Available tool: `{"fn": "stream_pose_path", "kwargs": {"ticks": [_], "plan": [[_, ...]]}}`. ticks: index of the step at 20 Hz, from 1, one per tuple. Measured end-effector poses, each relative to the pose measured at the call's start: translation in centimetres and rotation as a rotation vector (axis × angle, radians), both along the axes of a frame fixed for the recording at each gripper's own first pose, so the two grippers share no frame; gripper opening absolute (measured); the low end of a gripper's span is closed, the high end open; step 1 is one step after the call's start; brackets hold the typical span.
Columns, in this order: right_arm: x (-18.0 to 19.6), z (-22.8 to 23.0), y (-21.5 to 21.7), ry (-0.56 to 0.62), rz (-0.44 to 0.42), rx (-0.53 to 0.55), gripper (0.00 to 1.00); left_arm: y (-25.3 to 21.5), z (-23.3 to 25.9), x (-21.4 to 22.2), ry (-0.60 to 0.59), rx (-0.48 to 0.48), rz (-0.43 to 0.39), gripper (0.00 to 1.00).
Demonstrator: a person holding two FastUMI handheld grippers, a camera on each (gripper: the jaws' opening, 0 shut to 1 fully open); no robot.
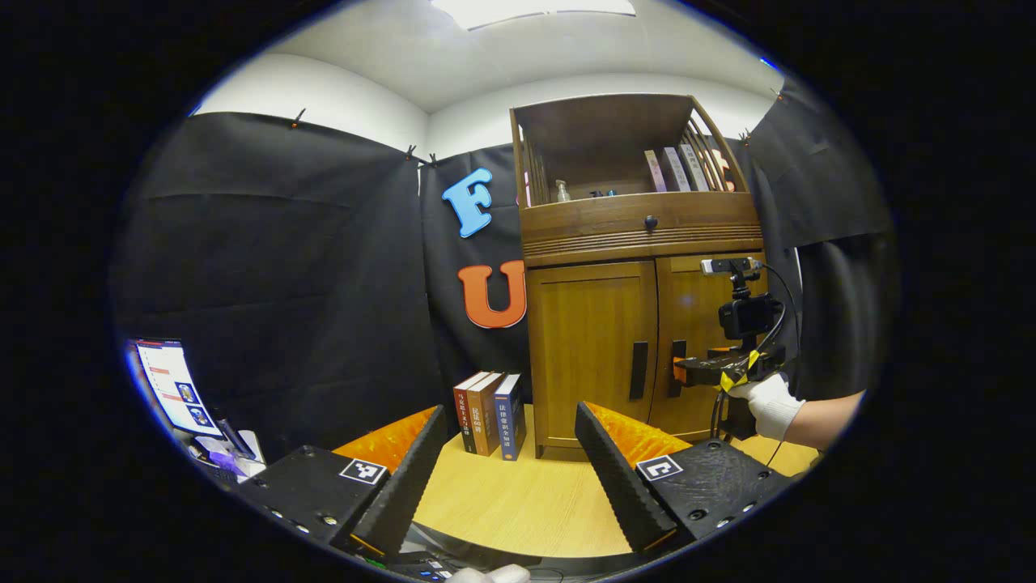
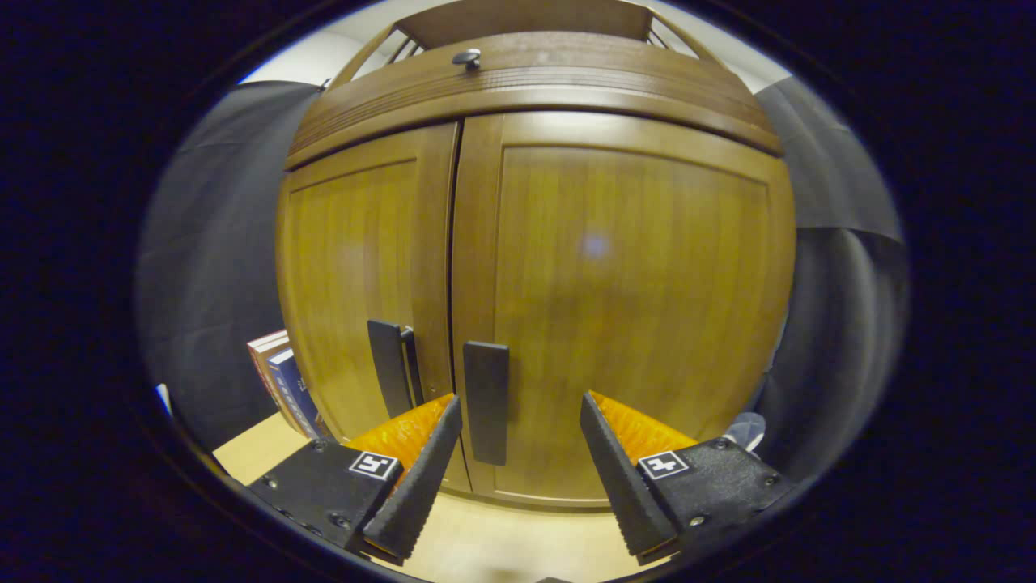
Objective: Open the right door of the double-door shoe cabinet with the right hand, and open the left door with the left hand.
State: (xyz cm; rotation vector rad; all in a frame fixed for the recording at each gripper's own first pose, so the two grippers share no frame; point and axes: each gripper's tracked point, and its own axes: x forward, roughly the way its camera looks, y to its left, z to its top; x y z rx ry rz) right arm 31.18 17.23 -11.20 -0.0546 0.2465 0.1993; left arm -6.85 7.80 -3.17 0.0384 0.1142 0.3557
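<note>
Now both doors of the shoe cabinet (image 1: 639, 324) are seen closed at the far edge of the desk (image 1: 526, 502).
Close before the right door (image 2: 623, 316), the right tongs (image 2: 518, 433) are held spread, its handle (image 2: 486, 401) standing between the fingers, untouched. Farther back, the left tongs (image 1: 510, 441) are held wide apart over the desk, facing the left door (image 1: 591, 348). Books (image 1: 488, 413) are stood just beside the cabinet.
</note>
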Motion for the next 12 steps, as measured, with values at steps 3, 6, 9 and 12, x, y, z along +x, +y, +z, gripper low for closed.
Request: {"fn": "stream_pose_path", "kwargs": {"ticks": [3,6,9,12], "plan": [[1.2,-0.9,0.9,0.021,0.02,0.008,0.84,-0.3,-0.3,0.2,0.011,-0.018,0.032,0.96],[1.6,-1.3,2.1,0.039,0.037,0.025,0.7,-0.7,-0.4,0.3,0.022,-0.024,0.043,0.96],[3.1,-1.3,2.8,0.036,0.024,0.048,0.53,-1.0,-0.7,0.8,0.034,-0.041,0.032,0.96],[3.5,-1.6,2.7,0.079,0.005,0.095,0.38,-1.0,-0.4,1.0,0.019,-0.074,0.017,0.96]]}}
